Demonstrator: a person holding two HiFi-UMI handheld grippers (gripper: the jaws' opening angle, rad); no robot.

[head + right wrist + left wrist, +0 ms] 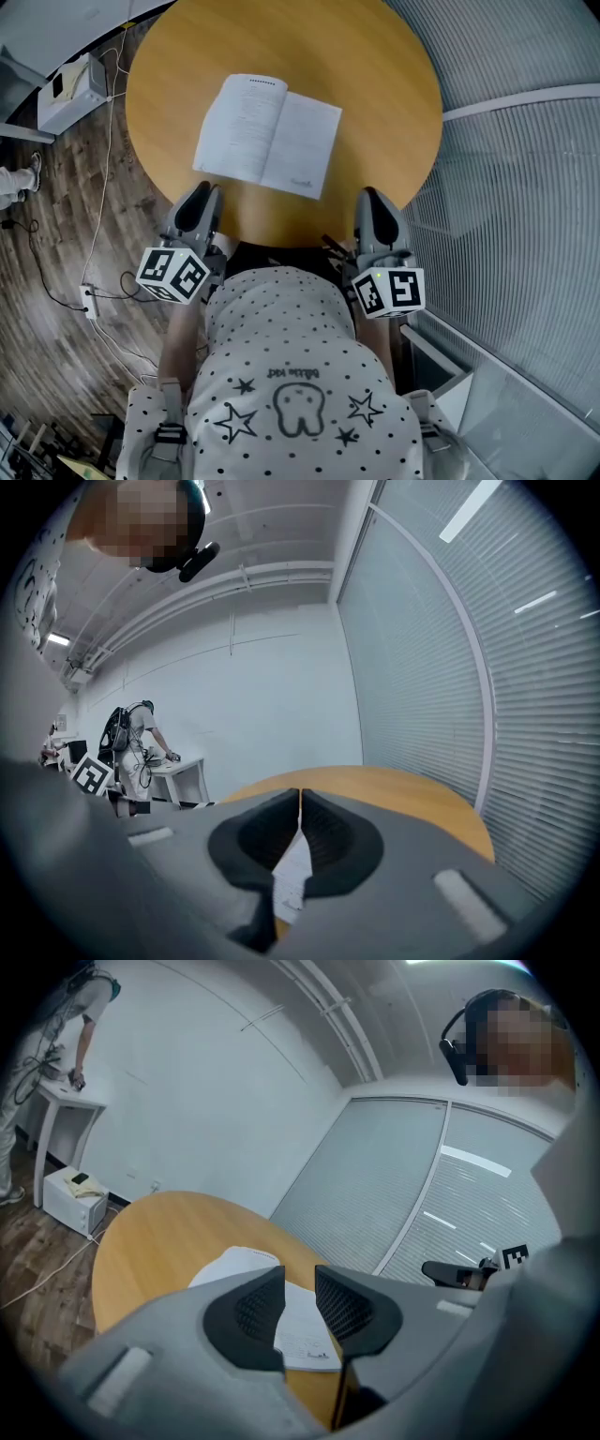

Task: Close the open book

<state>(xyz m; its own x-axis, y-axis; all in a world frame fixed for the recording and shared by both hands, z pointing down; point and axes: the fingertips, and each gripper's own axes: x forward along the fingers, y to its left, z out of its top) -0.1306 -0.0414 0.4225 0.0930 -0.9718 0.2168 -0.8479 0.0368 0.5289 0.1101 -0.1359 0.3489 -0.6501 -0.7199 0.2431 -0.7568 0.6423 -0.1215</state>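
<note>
The open book (269,134) lies flat with its white pages up on the round wooden table (375,75), left of centre. My left gripper (201,192) hovers at the table's near edge, just short of the book's near left corner. In the left gripper view its jaws (300,1293) stand open with a narrow gap, nothing between them, and the book (234,1265) shows beyond. My right gripper (370,195) is at the near edge to the book's right. It is shut and empty (300,803), and a strip of the book (292,869) shows below its tips.
A white box (70,92) sits on the wooden floor to the table's left, with cables and a power strip (89,300) nearby. A glass wall with blinds (525,169) curves round the right side. A person (141,738) stands at a white desk far off.
</note>
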